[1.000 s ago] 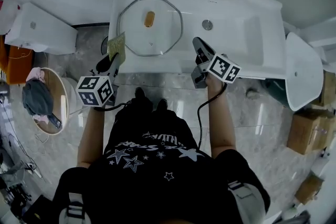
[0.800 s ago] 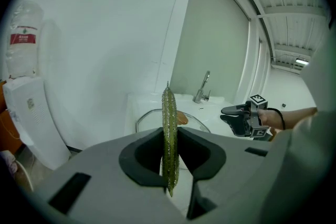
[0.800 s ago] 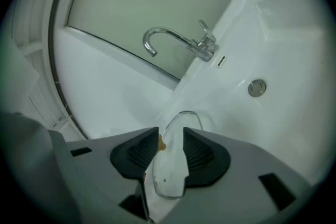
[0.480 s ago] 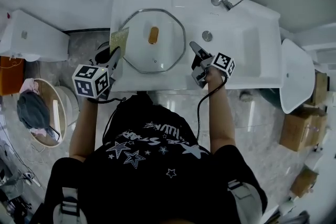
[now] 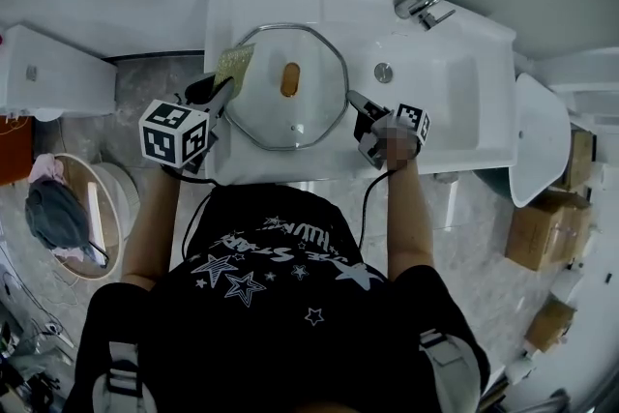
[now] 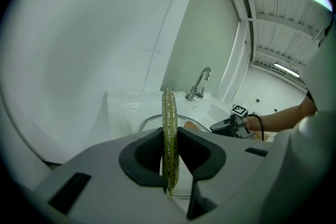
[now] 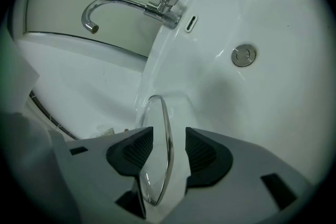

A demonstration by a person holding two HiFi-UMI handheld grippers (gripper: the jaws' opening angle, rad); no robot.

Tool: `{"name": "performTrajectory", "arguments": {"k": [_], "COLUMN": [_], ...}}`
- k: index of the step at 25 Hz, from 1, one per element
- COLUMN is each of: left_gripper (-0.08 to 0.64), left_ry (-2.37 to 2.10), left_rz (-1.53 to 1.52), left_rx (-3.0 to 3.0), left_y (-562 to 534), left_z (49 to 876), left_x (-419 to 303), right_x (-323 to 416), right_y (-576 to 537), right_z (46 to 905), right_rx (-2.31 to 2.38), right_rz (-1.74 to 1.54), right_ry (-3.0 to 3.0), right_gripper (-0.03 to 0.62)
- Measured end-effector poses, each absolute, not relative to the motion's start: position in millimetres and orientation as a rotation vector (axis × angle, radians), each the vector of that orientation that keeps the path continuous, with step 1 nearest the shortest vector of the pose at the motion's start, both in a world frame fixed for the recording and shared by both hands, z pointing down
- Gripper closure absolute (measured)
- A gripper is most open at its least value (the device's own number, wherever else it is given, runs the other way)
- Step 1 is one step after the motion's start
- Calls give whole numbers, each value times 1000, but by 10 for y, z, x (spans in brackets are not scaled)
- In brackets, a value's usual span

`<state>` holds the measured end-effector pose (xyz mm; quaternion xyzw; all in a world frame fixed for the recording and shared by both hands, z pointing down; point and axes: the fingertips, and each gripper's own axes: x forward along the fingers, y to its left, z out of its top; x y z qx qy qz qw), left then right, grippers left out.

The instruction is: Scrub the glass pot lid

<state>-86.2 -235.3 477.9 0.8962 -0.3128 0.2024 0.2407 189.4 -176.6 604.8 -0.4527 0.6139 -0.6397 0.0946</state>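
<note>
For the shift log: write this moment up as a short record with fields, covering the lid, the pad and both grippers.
lid: glass pot lid, knob up, on the washbasin ledge
left: left gripper shut on the scouring pad, by the lid's left edge in the head view
right: right gripper, jaws have just been opening, now apart, lid's rim between them, pads not pressing

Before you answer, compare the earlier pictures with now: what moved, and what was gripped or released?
The left gripper, shut on the sponge, moved to the far left rim of the glass lid. The right gripper moved onto its right rim; its jaws have just been opening, with the rim between them, not gripped. The glass lid stayed flat beside the sink.
</note>
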Motion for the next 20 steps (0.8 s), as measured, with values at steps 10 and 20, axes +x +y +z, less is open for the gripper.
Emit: {"name": "performTrajectory", "arguments": {"k": [10,20], "left_gripper": [486,486], "left_ry": [-739,-729], "left_rz": [626,763], "left_rx": [2490,2581], "left_y": [-2564,-2769], "left_z": [4896,4898], "left_x": [-646,-332], "right_x": [1679,1679], "right_y": [-1796,-1809], "right_z": [6067,6078], "right_rx": [-1183,-1056], "right_rz": [-1965,-1982], "right_ry": [1869,1947], "right_gripper": [429,482]}}
